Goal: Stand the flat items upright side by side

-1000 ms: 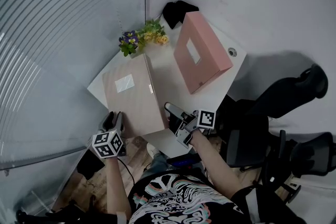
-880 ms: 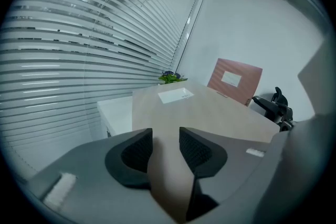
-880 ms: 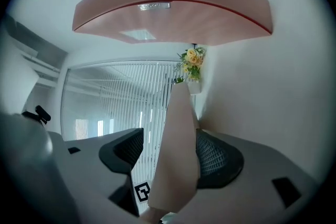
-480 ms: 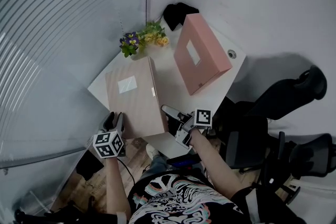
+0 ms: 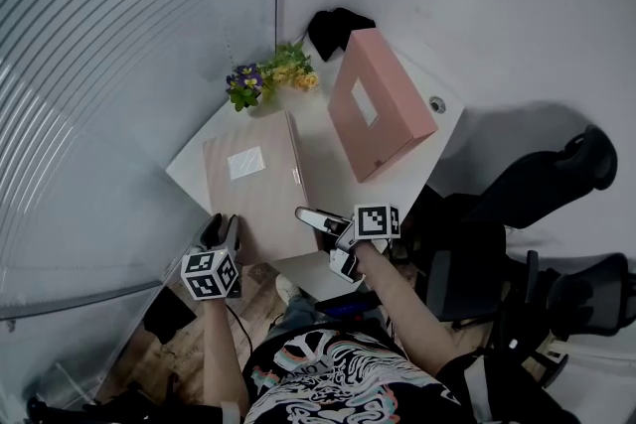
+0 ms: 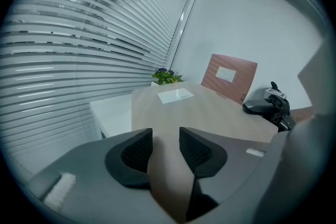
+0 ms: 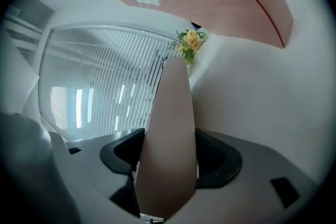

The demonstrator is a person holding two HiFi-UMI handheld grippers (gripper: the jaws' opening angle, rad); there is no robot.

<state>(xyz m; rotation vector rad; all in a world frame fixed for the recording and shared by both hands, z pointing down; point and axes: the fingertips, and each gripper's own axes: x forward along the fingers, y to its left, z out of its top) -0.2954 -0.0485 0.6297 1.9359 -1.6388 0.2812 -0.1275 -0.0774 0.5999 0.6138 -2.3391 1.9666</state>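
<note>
Gripping tan box (image 5: pixel 263 204) edge: left gripper (image 5: pixel 221 229) clamped on; right gripper (image 5: pixel 308 217) holds too, jaws just eased wider. White label (image 5: pixel 246 163) unreadable.

Tan box (image 5: pixel 260 199) lies on the white table (image 5: pixel 323 142), label facing up. Pink box (image 5: pixel 383 109) stands upright beyond it. Flowers (image 5: pixel 268 72) occupy the far corner.

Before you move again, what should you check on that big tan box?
1. Left tongs gripping the tan box at its corner: ok.
2. Right tongs on its edge: ok, the box is between them, though they just opened a little.
3. Tan box upright: not ok, it is tilted.
4. Pink box standing: ok.
5. Bare table between the boxes: ok.
</note>
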